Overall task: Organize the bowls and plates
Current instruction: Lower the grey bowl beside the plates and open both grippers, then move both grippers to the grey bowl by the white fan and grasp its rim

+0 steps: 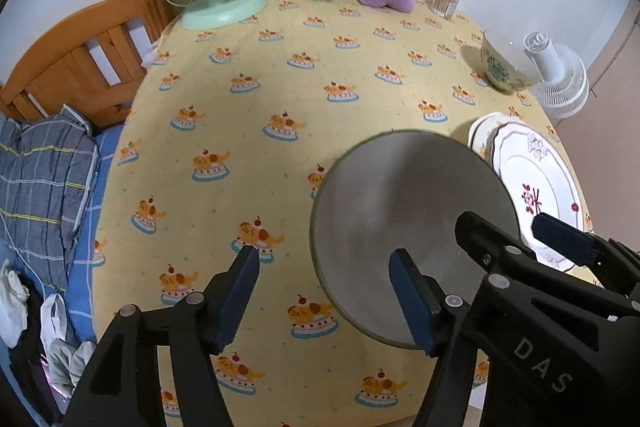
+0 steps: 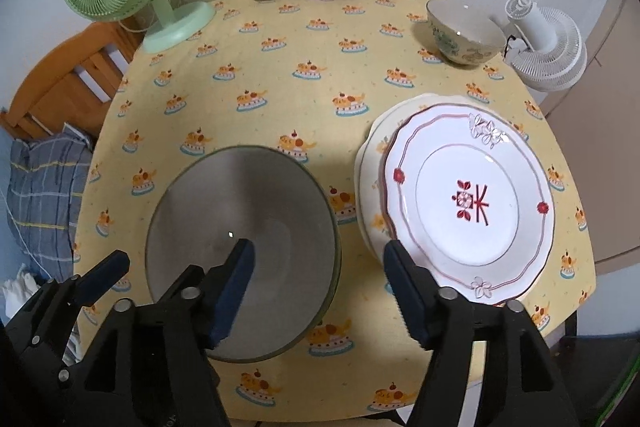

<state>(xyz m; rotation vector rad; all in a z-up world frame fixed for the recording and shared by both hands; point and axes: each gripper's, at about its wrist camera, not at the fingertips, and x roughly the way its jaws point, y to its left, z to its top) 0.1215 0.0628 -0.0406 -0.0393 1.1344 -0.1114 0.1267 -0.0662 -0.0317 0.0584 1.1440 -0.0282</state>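
Both grippers, left gripper (image 1: 324,295) and right gripper (image 2: 320,291), apart and empty over the grey bowl (image 2: 240,251) at lower centre on the table (image 2: 280,99), risking a knock against the stacked plates (image 2: 468,203) just right.

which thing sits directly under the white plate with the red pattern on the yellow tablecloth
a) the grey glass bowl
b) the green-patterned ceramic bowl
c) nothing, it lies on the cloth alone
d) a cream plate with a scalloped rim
d: in the right wrist view the white plate with the red pattern lies on a cream plate with a scalloped rim, whose edge shows on its left; the grey glass bowl stands apart.
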